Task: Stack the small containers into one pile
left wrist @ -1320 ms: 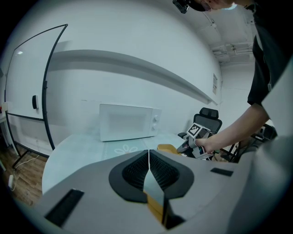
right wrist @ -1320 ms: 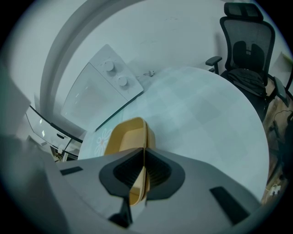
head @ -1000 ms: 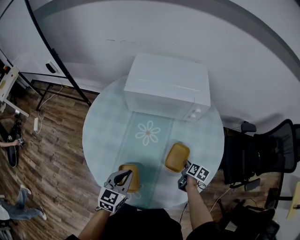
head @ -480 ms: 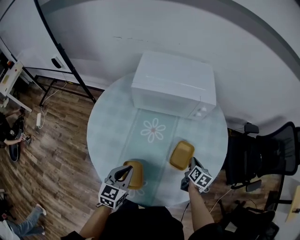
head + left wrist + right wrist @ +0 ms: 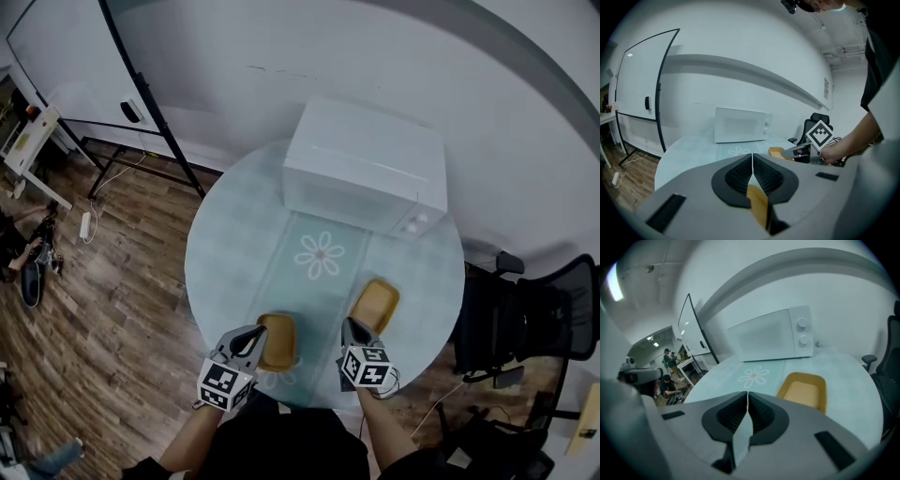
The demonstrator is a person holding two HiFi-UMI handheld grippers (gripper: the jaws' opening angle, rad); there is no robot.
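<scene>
Two small yellow containers sit near the front of the round table (image 5: pixel 225 253). The left container (image 5: pixel 277 341) lies just right of my left gripper (image 5: pixel 251 337), whose jaws are shut tip to tip; a yellow strip of it (image 5: pixel 758 206) shows through the gap below them. The right container (image 5: pixel 375 306) stands apart, a short way ahead and right of my right gripper (image 5: pixel 352 330), which is also shut with nothing in it. The right gripper view shows that container (image 5: pixel 804 390) open side up. In the left gripper view the right gripper (image 5: pixel 799 151) is beside that container (image 5: pixel 776 151).
A white microwave (image 5: pixel 366 169) stands at the back of the table, and a flower-print mat (image 5: pixel 321 255) lies in the middle. A black office chair (image 5: pixel 534 319) is at the right. A whiteboard stand (image 5: pixel 141 94) and wooden floor are at the left.
My right gripper has swung left from the table's right edge to just in front of the right container. The left gripper stays by the left container. The head view has shifted.
</scene>
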